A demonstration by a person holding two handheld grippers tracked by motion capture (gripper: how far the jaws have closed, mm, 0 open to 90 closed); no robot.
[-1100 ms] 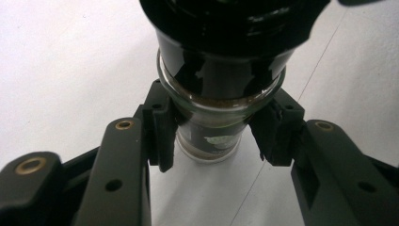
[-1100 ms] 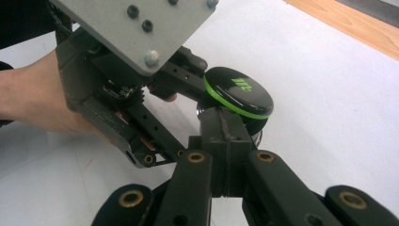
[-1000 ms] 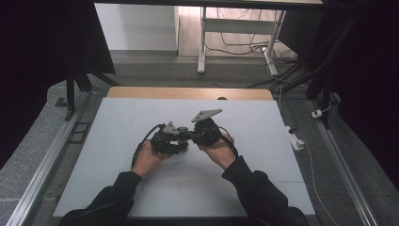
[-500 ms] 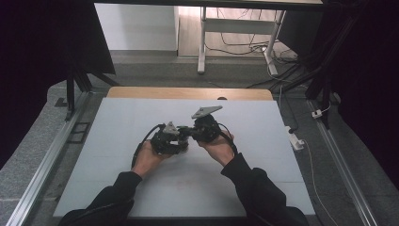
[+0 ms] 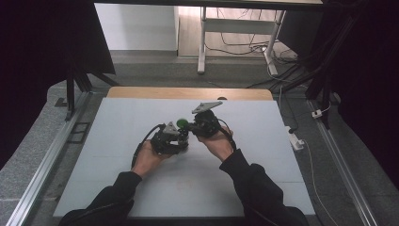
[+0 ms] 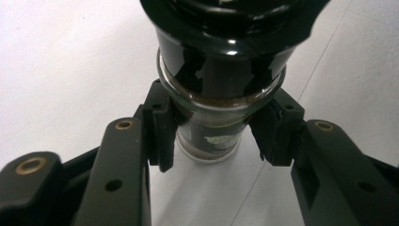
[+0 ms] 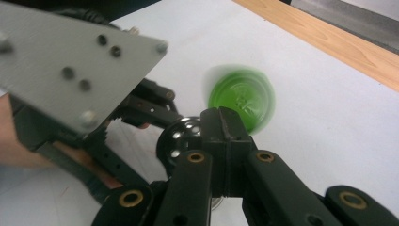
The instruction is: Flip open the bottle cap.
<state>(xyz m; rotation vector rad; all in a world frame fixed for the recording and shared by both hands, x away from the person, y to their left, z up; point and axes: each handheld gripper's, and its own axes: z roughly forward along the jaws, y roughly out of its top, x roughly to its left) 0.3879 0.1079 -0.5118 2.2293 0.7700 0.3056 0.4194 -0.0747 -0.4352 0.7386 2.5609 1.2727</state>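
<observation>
Change since earlier frame: green cap [image 5: 181, 124] now visible between the grippers, off the jar and blurred. Jar [image 6: 220, 101]: dark glass, mid-table, clamped at the neck by the left gripper [image 5: 170, 139]. Right gripper [image 5: 200, 124]: jaws pressed together, just right of the jar. White table [image 5: 263, 141]; wooden strip [image 5: 188, 92] along its far edge.

Before me lay a white table [image 5: 117, 141] with a wooden strip [image 5: 188, 92] along its far edge; beyond stood a white-legged stand [image 5: 202, 42] over cables [image 5: 244, 44].
</observation>
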